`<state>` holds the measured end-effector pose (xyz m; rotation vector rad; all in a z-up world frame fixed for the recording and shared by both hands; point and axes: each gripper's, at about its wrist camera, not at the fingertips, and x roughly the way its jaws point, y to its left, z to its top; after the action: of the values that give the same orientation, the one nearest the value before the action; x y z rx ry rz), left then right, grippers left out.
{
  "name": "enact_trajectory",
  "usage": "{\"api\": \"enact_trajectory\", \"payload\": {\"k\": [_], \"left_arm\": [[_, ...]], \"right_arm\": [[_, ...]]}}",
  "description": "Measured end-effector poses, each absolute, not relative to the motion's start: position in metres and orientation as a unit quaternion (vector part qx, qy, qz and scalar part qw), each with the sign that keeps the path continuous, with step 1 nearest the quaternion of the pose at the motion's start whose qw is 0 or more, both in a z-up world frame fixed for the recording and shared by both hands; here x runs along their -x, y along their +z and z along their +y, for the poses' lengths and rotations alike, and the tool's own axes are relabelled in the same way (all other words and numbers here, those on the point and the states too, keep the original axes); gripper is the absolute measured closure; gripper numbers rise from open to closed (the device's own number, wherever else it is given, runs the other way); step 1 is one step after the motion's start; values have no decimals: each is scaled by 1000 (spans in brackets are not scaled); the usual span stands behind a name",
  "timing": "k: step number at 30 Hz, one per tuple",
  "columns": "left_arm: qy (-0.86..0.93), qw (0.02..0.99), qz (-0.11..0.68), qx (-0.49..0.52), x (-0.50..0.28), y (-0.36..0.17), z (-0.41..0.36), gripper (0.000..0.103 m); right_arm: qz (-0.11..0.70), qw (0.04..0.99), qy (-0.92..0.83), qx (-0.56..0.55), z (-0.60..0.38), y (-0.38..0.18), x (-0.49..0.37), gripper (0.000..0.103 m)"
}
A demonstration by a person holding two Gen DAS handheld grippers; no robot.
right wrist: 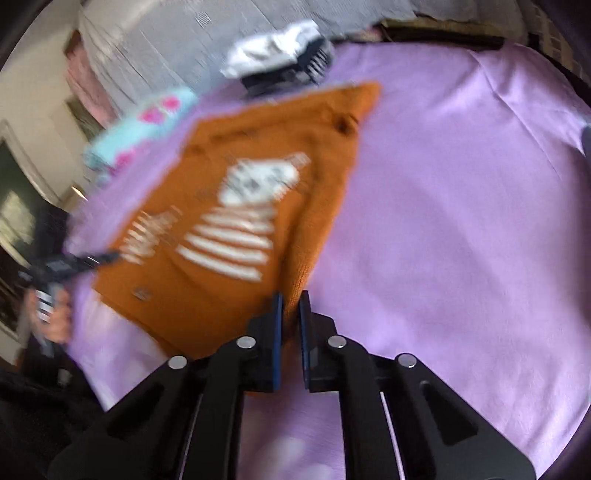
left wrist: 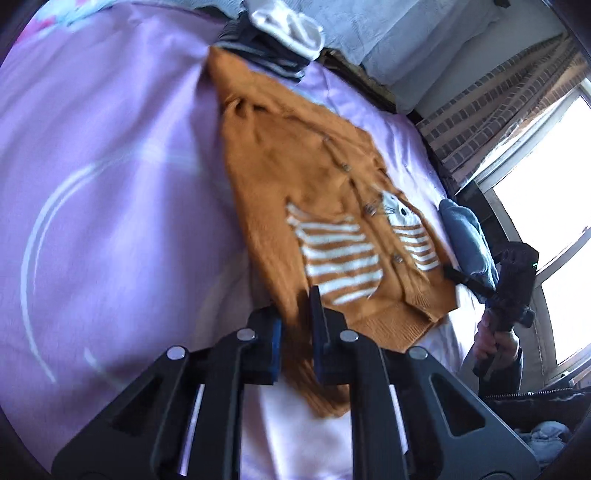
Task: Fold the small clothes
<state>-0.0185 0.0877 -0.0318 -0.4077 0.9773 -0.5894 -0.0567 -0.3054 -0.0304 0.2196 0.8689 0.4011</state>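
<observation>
A small orange knit cardigan [left wrist: 303,177] with white stripes and a white cat figure lies spread on a lilac bedsheet [left wrist: 110,184]. My left gripper [left wrist: 295,317] is shut on the cardigan's near left hem corner, the knit pinched between its blue pads. My right gripper [right wrist: 290,317] is shut on the cardigan [right wrist: 229,206] at its near right hem edge. Each gripper shows in the other's view, held at the hem: the right one [left wrist: 454,275] and the left one [right wrist: 107,256]. The right wrist view is blurred.
A stack of folded dark and white clothes [left wrist: 284,33] sits at the far end of the bed, also in the right wrist view [right wrist: 280,59]. A blue garment [left wrist: 465,236] lies at the bed's right edge by a window [left wrist: 546,206]. A floral cloth [right wrist: 140,129] lies at the left.
</observation>
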Motion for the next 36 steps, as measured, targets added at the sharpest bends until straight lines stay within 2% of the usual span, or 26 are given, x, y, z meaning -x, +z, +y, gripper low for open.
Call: {"api": "enact_trajectory", "payload": {"k": [2, 4, 7, 9, 11, 13, 14, 16, 19, 21, 25, 29, 34, 36], "left_arm": [[-281, 813, 468, 205, 20, -31, 96, 88], [-265, 828, 459, 180, 26, -21, 97, 85], [-245, 854, 438, 138, 32, 2, 89, 81], [-257, 859, 423, 131, 33, 14, 81, 73], [-267, 863, 413, 114, 31, 19, 64, 58], [-269, 861, 420, 94, 27, 12, 46, 49], [-268, 857, 433, 82, 23, 2, 39, 47], [-257, 857, 442, 61, 22, -14, 34, 47], [-261, 864, 428, 50, 32, -7, 44, 47], [-243, 867, 432, 55, 37, 0, 57, 36], [-220, 882, 405, 99, 41, 30, 93, 35], [-233, 886, 388, 98, 34, 47, 75, 30], [-229, 857, 462, 22, 19, -7, 23, 28], [-223, 867, 446, -15, 27, -18, 17, 28]], "right_arm": [[394, 893, 186, -110, -310, -19, 62, 91], [357, 910, 184, -100, -306, 0, 65, 88], [345, 906, 222, -100, -290, 13, 58, 87], [345, 901, 245, -100, -272, 14, 51, 86], [355, 893, 261, -91, -255, 6, 48, 83], [386, 879, 269, -81, -242, -9, 44, 61], [407, 871, 267, -74, -239, -20, 40, 59], [397, 872, 274, -77, -242, -25, 45, 59], [402, 865, 282, -105, -256, -13, 43, 59], [392, 870, 274, -119, -263, -5, 38, 59], [372, 876, 275, -135, -259, 6, 27, 58], [384, 862, 311, -112, -229, 0, 26, 58], [414, 846, 329, -64, -215, -17, 31, 53], [408, 848, 327, -92, -229, -12, 27, 53]]}}
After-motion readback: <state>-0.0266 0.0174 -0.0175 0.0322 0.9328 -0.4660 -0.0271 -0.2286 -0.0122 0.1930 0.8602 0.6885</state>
